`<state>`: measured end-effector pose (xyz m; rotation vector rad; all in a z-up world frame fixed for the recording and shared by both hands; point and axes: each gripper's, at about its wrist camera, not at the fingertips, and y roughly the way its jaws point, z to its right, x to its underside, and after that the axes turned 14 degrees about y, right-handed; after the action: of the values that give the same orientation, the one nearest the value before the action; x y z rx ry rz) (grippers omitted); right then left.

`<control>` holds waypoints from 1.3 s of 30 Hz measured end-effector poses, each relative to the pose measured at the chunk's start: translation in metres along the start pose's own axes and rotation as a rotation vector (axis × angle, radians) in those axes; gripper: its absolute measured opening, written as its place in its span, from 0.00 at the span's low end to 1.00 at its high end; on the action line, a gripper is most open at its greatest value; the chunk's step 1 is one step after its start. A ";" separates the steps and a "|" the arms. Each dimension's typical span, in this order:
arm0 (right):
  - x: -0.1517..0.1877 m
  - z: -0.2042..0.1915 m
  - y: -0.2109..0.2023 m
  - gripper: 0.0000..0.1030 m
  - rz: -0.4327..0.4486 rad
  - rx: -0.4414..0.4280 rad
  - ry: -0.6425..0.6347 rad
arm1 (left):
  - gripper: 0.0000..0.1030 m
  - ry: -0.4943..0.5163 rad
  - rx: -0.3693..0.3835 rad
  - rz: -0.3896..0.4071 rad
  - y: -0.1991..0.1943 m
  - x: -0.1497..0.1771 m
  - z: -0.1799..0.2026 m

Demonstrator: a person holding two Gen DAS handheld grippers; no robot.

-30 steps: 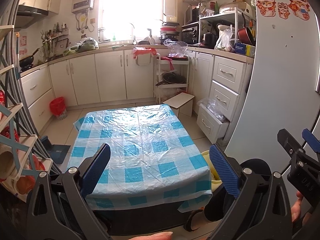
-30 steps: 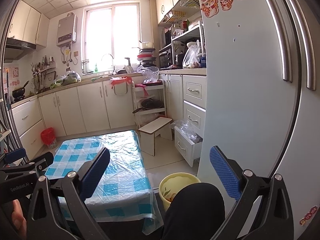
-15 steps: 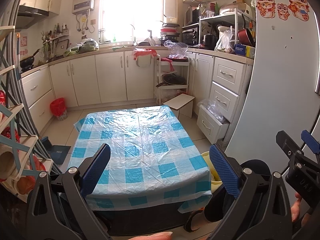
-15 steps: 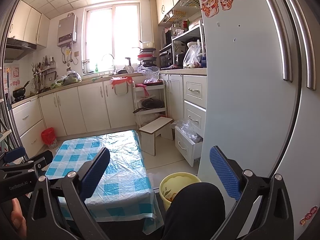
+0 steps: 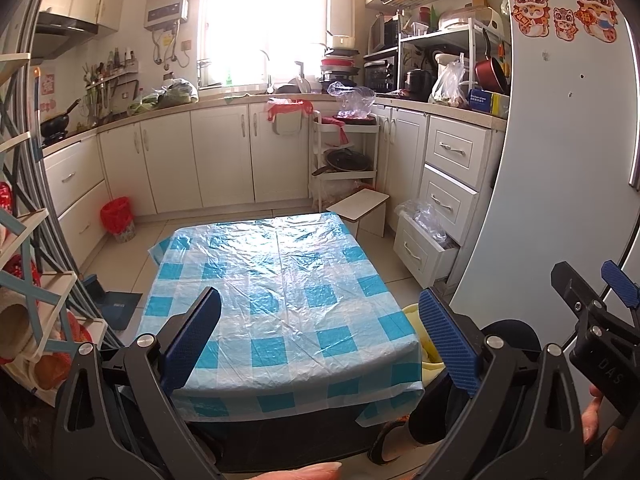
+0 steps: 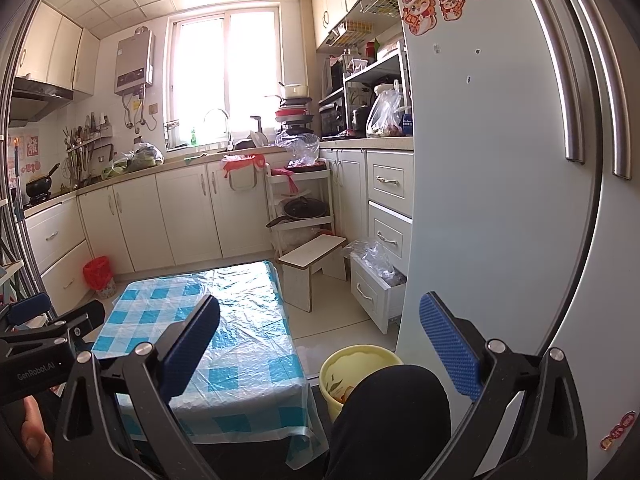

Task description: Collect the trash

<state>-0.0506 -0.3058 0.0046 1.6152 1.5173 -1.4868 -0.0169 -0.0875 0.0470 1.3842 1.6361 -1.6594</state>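
Note:
A low table under a blue-and-white checked plastic cover [image 5: 280,292] [image 6: 236,344] fills the middle of the kitchen floor; nothing lies on it. A yellow bucket [image 6: 356,372] [image 5: 424,348] with scraps inside stands on the floor at the table's right, partly behind a dark-clad knee [image 6: 392,412]. My left gripper [image 5: 320,336] hangs open above the table's near edge, holding nothing. My right gripper [image 6: 320,344] is open too, over the table's right corner and the bucket. Each gripper shows at the edge of the other's view.
A tall fridge [image 6: 500,200] walls off the right side. A white stool [image 6: 316,260], an open drawer with plastic bags [image 6: 376,280] and a rolling rack [image 6: 300,208] stand beyond the table. A red-lined bin [image 5: 118,220] sits far left; a wooden rack [image 5: 32,320] is near left.
Both views have barely shifted; the grippers stay open and nothing has been taken hold of.

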 end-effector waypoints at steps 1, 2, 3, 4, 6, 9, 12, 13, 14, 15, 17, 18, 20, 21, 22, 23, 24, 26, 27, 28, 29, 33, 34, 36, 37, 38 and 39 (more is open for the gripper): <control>0.000 0.000 0.000 0.93 0.000 0.000 0.000 | 0.92 0.000 0.000 0.000 0.000 0.000 0.000; 0.000 0.000 0.000 0.93 0.000 0.000 -0.001 | 0.92 0.000 0.001 0.000 0.000 0.000 0.000; 0.000 0.000 0.000 0.93 0.000 0.000 0.000 | 0.92 -0.001 0.001 0.000 0.000 0.000 0.000; 0.000 0.000 0.000 0.93 0.000 0.000 -0.001 | 0.92 -0.001 0.000 0.000 0.000 0.001 0.000; 0.000 0.000 0.000 0.93 -0.001 0.000 0.000 | 0.92 0.000 0.000 0.001 0.000 0.000 0.000; 0.001 0.000 -0.001 0.93 -0.002 -0.001 0.001 | 0.92 0.000 -0.001 0.002 -0.001 -0.001 0.000; 0.001 0.000 -0.001 0.93 -0.001 0.000 0.001 | 0.92 0.000 0.000 0.002 -0.001 -0.002 -0.001; 0.001 0.000 -0.001 0.93 -0.001 -0.001 0.001 | 0.92 0.000 -0.001 0.002 -0.001 -0.002 -0.001; 0.001 0.000 -0.001 0.93 -0.001 0.000 0.001 | 0.92 0.000 -0.001 0.003 -0.001 -0.002 -0.001; 0.001 -0.001 -0.001 0.93 -0.001 0.000 0.001 | 0.92 0.000 -0.001 0.003 -0.001 -0.002 -0.001; 0.001 -0.001 -0.001 0.93 -0.001 0.000 0.001 | 0.92 0.000 -0.001 0.003 -0.001 -0.002 -0.001; 0.001 0.000 -0.001 0.93 -0.001 0.000 0.001 | 0.92 0.000 -0.001 0.003 -0.001 -0.001 0.000; 0.001 -0.001 -0.001 0.93 0.000 0.000 0.000 | 0.92 0.000 -0.001 0.003 -0.001 -0.001 0.000; 0.001 0.000 -0.001 0.93 -0.001 0.000 0.001 | 0.92 -0.001 -0.001 0.002 -0.001 -0.001 0.000; 0.001 0.000 -0.001 0.93 0.000 0.000 0.001 | 0.92 -0.001 -0.001 0.003 -0.001 -0.001 0.000; 0.001 0.000 -0.001 0.93 0.000 0.000 0.001 | 0.92 -0.001 0.000 0.003 -0.001 -0.001 -0.001; 0.001 -0.001 -0.001 0.93 0.000 0.000 0.001 | 0.92 0.000 -0.001 0.003 -0.001 -0.001 0.000; 0.001 -0.001 -0.001 0.93 -0.001 0.000 0.002 | 0.92 0.000 -0.001 0.003 -0.001 -0.001 -0.001; 0.001 -0.001 -0.001 0.93 0.000 0.000 0.001 | 0.92 0.000 0.000 0.003 -0.001 -0.001 -0.001; 0.001 -0.001 -0.001 0.93 0.001 0.000 0.000 | 0.92 0.000 0.000 0.003 -0.001 -0.001 -0.001; 0.001 -0.001 -0.001 0.93 0.001 0.000 0.000 | 0.92 0.000 -0.001 0.004 -0.001 -0.001 -0.001; 0.000 -0.001 0.000 0.93 0.001 -0.001 0.000 | 0.92 0.001 -0.002 0.005 -0.002 -0.003 -0.001; 0.000 -0.002 0.000 0.93 0.002 0.000 0.000 | 0.92 0.001 -0.001 0.004 -0.002 -0.002 -0.001; 0.000 -0.003 0.000 0.93 0.002 -0.001 0.000 | 0.92 0.000 -0.001 0.005 -0.002 -0.002 -0.001; 0.000 -0.004 0.000 0.93 0.003 0.000 0.000 | 0.92 -0.001 -0.001 0.005 -0.002 -0.003 -0.001; -0.001 -0.004 0.000 0.93 0.006 0.000 0.000 | 0.92 0.000 -0.001 0.005 -0.002 -0.002 -0.001; -0.001 -0.004 -0.001 0.93 0.008 -0.001 0.000 | 0.92 0.001 -0.001 0.004 -0.002 -0.002 -0.001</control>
<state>-0.0497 -0.3026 0.0068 1.6187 1.5098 -1.4820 -0.0175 -0.0868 0.0496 1.3869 1.6329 -1.6553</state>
